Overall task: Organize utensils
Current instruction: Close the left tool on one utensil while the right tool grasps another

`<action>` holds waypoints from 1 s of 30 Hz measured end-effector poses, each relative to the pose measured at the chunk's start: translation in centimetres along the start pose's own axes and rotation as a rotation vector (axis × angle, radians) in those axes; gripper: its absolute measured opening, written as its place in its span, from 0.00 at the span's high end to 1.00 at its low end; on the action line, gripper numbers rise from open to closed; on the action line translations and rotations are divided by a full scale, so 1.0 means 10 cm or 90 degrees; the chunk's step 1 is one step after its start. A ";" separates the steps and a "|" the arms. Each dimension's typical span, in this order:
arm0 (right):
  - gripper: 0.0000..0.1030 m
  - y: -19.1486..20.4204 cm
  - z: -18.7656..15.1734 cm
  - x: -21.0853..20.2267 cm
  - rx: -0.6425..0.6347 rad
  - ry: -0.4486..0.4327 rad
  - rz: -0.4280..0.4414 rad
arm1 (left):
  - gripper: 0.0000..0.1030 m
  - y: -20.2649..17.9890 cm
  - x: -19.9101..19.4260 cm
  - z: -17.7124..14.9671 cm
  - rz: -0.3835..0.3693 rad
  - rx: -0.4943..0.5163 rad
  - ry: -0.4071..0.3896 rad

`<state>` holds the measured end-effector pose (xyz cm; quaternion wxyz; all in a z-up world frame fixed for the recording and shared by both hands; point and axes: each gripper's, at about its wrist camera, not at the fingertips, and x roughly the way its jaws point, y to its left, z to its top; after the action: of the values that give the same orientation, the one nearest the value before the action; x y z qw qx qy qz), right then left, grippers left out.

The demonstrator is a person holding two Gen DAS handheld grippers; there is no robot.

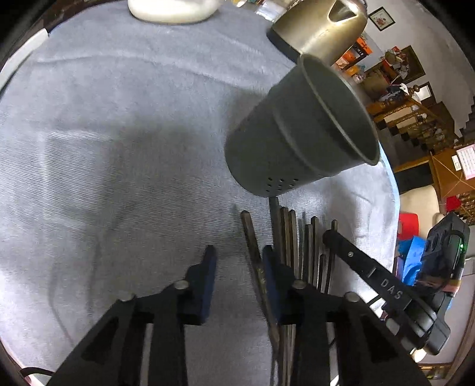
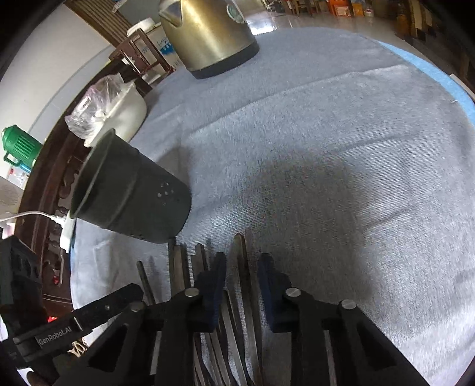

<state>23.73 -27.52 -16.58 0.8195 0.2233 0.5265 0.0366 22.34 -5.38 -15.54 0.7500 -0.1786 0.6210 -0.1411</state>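
Note:
A dark grey utensil holder (image 1: 297,127) (image 2: 127,193) with small holes near its base stands on the cloth. Several dark metal utensil handles (image 1: 297,237) (image 2: 184,267) lie side by side in front of it. My left gripper (image 1: 239,252) is open over the cloth, with one handle lying against the inside of its right-hand pad. My right gripper (image 2: 243,258) is open around one handle of the row, with cloth showing between handle and pads. In the left wrist view the right gripper's finger (image 1: 356,261) reaches in over the row. The utensils' working ends are hidden.
A brass-coloured kettle (image 1: 320,26) (image 2: 207,32) stands behind the holder and a white pot (image 1: 172,9) (image 2: 124,110) sits at the table's far rim. Grey-blue cloth (image 1: 118,148) covers the round table, whose edge (image 1: 394,190) runs close beside the utensils.

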 end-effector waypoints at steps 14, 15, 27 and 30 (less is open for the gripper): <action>0.92 -0.09 -0.04 -0.47 -0.025 -0.060 0.023 | 0.93 -0.14 0.03 0.06 -0.016 0.005 -0.014; 0.92 -0.09 -0.05 -0.53 -0.028 -0.067 0.026 | 0.93 -0.12 -0.01 0.06 -0.018 0.005 -0.019; 0.92 0.22 -0.26 -1.29 -0.080 -0.163 0.085 | 0.94 -0.07 -1.04 -0.11 -0.036 0.078 -0.140; 0.92 0.33 -0.32 -1.53 -0.096 -0.201 0.096 | 0.94 -0.20 -1.46 -0.21 -0.029 0.114 -0.195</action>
<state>14.73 -28.04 -3.39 0.9013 0.2033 0.3688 0.1015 17.57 -1.03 -2.11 0.8456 -0.1443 0.4799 -0.1839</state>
